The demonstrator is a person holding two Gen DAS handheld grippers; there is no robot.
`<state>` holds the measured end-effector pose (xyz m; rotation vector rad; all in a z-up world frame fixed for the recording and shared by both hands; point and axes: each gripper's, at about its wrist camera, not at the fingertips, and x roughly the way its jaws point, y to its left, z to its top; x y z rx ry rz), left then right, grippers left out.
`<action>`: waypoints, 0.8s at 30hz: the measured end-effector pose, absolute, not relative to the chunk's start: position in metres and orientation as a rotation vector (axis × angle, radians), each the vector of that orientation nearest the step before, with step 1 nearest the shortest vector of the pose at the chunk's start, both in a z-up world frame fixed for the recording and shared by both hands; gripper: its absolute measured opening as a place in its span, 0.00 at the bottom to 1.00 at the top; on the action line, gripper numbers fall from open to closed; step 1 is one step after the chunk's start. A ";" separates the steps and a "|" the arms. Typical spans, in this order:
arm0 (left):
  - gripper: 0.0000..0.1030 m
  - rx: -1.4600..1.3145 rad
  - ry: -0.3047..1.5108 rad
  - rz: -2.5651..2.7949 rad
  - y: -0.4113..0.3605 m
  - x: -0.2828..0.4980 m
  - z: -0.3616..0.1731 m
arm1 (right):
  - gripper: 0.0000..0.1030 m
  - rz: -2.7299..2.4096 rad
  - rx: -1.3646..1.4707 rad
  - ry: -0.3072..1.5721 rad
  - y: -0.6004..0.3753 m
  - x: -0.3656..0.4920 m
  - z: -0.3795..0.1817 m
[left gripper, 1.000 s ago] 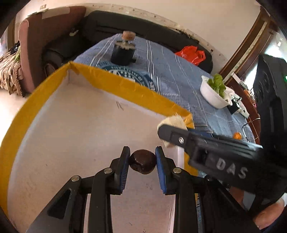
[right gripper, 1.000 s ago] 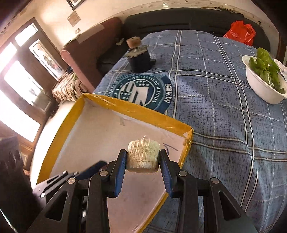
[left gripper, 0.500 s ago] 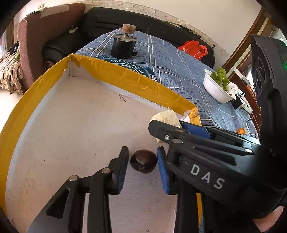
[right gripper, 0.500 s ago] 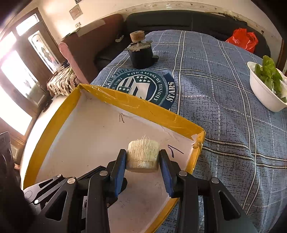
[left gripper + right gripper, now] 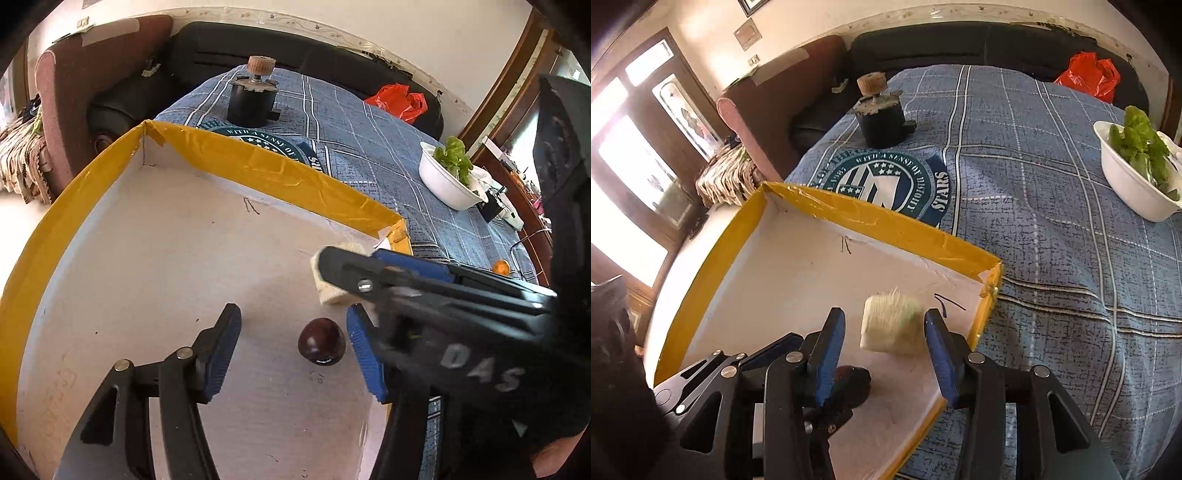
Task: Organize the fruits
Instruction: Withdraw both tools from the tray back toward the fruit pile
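Both grippers are opening over the shallow yellow-rimmed white cardboard tray (image 5: 258, 170). The left gripper (image 5: 293, 354) has freed the round dark plum (image 5: 321, 341) (toward three o'clock between its jaws); the right gripper (image 5: 884, 343) releases the pale fibrous chunk (image 5: 890, 325) at twelve.

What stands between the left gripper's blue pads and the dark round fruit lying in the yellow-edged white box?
Nothing visible. The dark round fruit lies on the floor of the yellow-edged white box, inside the left gripper, whose jaws are opening. Only bare floor separates fruit and pads. The right gripper works beside it, not between.
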<state>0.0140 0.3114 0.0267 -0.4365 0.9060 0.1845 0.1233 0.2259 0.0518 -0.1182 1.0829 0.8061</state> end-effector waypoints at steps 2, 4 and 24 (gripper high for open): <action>0.57 -0.445 0.897 0.187 0.313 0.013 0.028 | 0.48 0.810 -0.099 1.078 0.217 0.123 0.057; 0.57 -0.456 0.870 0.188 0.315 0.009 0.032 | 0.48 0.821 -0.078 1.069 0.204 0.121 0.064; 0.66 -0.322 0.696 0.029 0.224 -0.040 0.094 | 0.52 0.756 0.189 0.942 -0.009 0.117 0.091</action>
